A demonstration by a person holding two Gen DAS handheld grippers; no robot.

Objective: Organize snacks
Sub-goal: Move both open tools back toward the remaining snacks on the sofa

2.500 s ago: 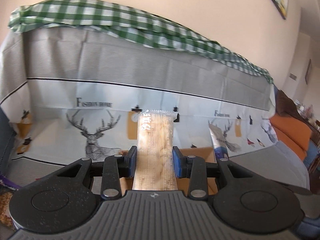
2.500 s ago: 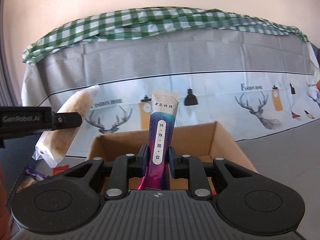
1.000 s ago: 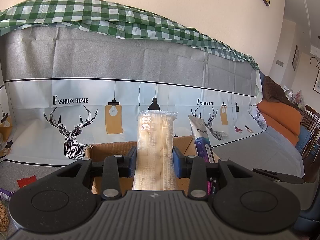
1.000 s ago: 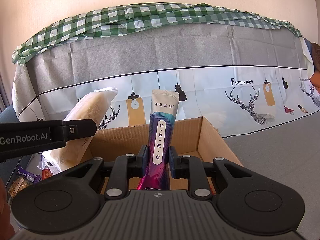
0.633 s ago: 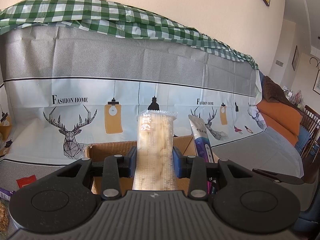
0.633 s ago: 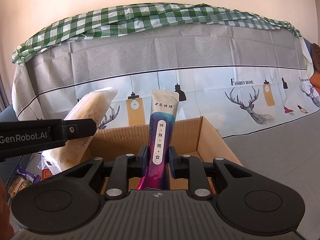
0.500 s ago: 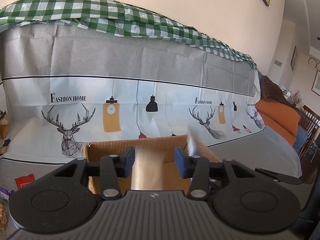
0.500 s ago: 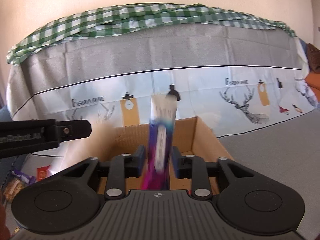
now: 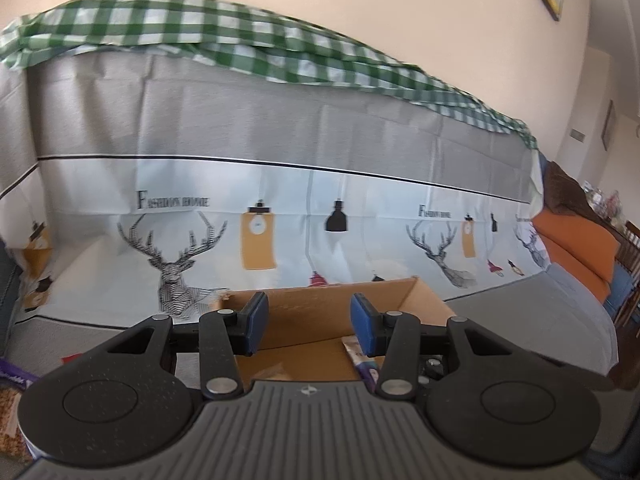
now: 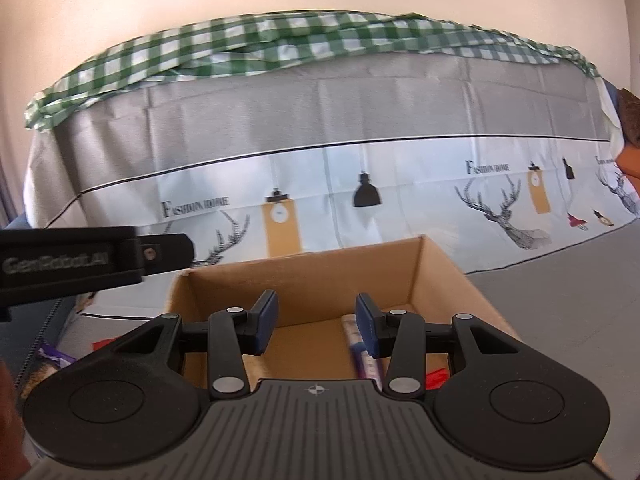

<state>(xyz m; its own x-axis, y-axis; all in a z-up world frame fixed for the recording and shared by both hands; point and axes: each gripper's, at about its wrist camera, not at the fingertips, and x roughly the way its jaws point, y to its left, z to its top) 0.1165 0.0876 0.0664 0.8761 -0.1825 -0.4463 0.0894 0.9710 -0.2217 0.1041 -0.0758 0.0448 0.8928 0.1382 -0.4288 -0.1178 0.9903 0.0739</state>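
An open cardboard box (image 9: pixel 320 300) sits on the grey sofa seat right under both grippers. My left gripper (image 9: pixel 309 322) hangs over it, open, with nothing between its blue pads. A purple snack packet (image 9: pixel 366 360) lies on the box floor by the right pad, and a beige wrapper corner (image 9: pixel 272 372) shows low in the box. My right gripper (image 10: pixel 316 318) is above the same box (image 10: pixel 304 280). Its jaws are opening and nothing is between them. The purple packet (image 10: pixel 362 356) lies flat below its right pad. The left gripper's side (image 10: pixel 80 264) reaches in from the left.
A deer-print cloth (image 9: pixel 320 208) and a green checked cloth (image 9: pixel 200 28) drape the sofa back behind the box. Loose snack packets lie left of the box: a purple one (image 10: pixel 52 354) and a red one (image 10: pixel 104 344). Orange cushions (image 9: pixel 576 252) sit far right.
Both grippers have opened. The beige bar has dropped out of the left one and the purple packet out of the right one, both into the box. The right gripper has shifted slightly.
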